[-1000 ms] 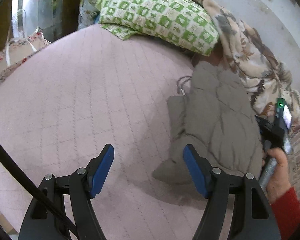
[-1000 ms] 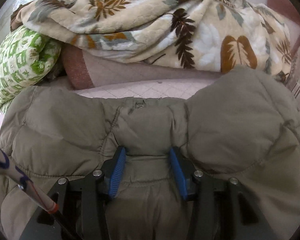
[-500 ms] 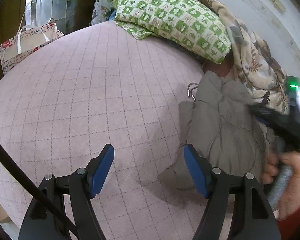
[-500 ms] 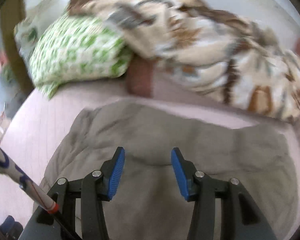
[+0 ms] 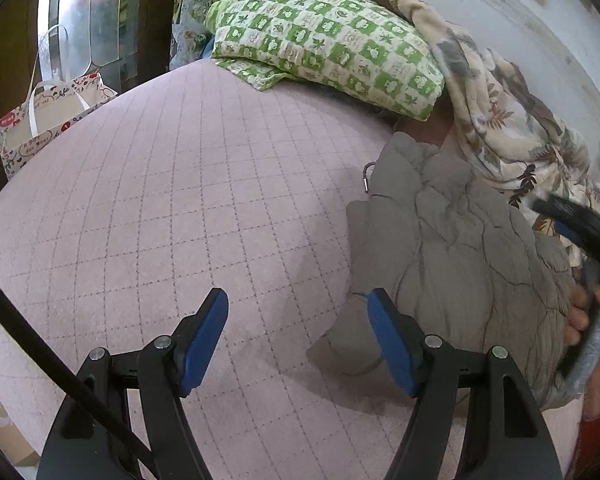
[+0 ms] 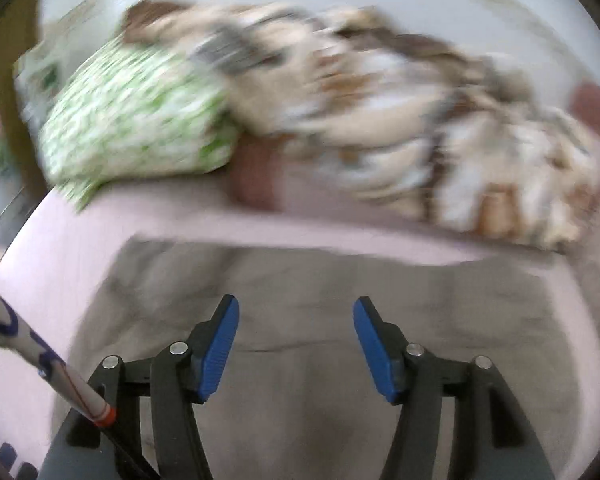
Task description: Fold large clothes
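Item: padded grey coat (image 5: 460, 248), lying bunched on the pink quilted bed (image 5: 180, 200).
Your left claw (image 5: 298, 338) stands spread with nothing between its pads, the coat's near edge just right of it. Your right claw (image 6: 296, 346) (view blurred) hovers above the coat, jaws just opened wider, nothing between them. Beyond both claws: green checked pillow (image 5: 332, 44), leaf-print blanket (image 6: 400, 128).

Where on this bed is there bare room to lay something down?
The quilted pink bedspread lies bare between the white gift bag, the green checked pillow and the puffy grey-brown jacket. Beyond the jacket it is crowded with the leaf-print blanket.
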{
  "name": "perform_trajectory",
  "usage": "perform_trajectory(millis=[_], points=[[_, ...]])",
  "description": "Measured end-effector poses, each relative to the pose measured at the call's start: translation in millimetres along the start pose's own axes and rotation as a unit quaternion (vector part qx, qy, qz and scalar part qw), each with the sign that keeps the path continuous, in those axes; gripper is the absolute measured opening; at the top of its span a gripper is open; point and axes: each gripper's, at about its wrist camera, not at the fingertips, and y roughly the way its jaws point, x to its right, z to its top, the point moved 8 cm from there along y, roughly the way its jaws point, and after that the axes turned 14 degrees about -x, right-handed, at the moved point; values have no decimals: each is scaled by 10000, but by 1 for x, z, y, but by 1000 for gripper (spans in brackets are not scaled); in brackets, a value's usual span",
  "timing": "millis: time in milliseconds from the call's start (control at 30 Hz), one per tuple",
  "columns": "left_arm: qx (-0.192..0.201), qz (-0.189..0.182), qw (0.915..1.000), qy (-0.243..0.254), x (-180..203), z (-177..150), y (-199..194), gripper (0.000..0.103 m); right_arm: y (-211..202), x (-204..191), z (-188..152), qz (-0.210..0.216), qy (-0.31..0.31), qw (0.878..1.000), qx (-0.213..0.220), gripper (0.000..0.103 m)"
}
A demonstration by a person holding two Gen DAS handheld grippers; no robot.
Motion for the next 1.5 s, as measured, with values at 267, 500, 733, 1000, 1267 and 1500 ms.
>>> perform_trajectory(millis=[267,500,733,1000,1267,1500], points=[[-101,161,9997,129,11,-3,9,71,78,170,-53,-389,1571,9818,-992,66],[-69,268,9995,157,11,-3,8,71,75,169,-49,-582,1420,9824,-1068,71],[-90,285,9995,31,0,-1,6,71,3,80,-62,67,612,9978,-264,72],[-2,377,9993,-54,-16,1,-4,71,41,36,-77,-922,-130,9943,-522,82],[-36,323,9991,-261,-30,4,-6,71,-15,-26,-79,-207,-648,9977,21,81],[9,444,9986,-276,-35,4,-9,71,35,-65,-90,-632,-834,9936,-431,85]])
